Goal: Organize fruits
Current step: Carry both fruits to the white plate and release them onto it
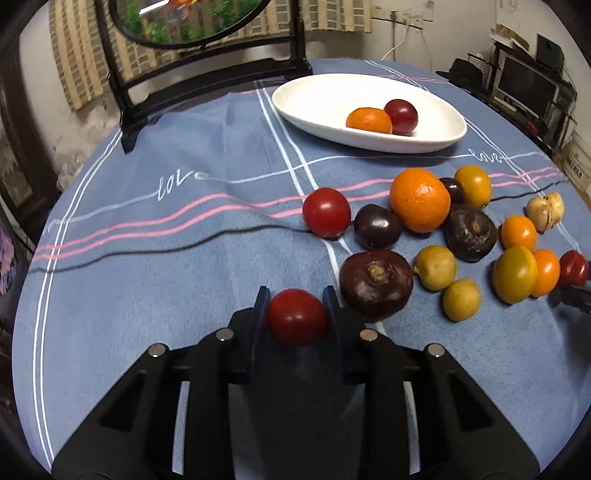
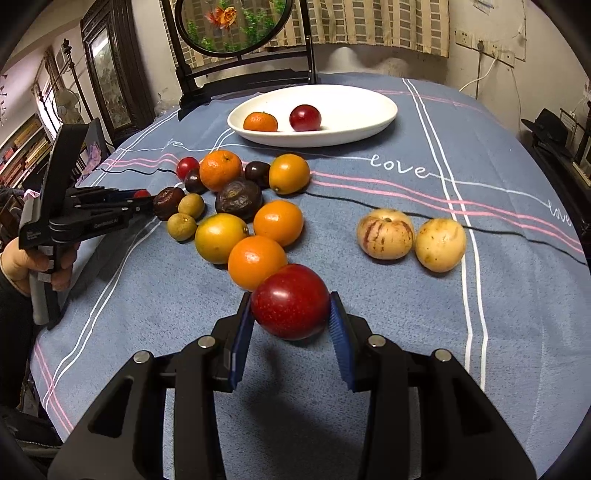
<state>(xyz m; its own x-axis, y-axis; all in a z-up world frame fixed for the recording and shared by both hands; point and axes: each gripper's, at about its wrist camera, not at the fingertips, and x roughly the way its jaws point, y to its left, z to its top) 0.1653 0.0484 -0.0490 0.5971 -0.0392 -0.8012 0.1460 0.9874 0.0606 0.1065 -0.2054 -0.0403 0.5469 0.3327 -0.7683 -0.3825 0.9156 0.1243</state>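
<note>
My left gripper is shut on a small red tomato, held just above the blue cloth; from the right wrist view the left gripper sits at the left of the fruit pile. My right gripper is shut on a red plum at the near end of the pile. A white oval dish at the back holds an orange and a red plum; the dish also shows in the right wrist view.
Several loose fruits lie on the cloth: oranges, yellow citrus, dark passion fruits, longans, another tomato. Two pale fruits lie apart at the right. A dark framed round screen stands behind the dish.
</note>
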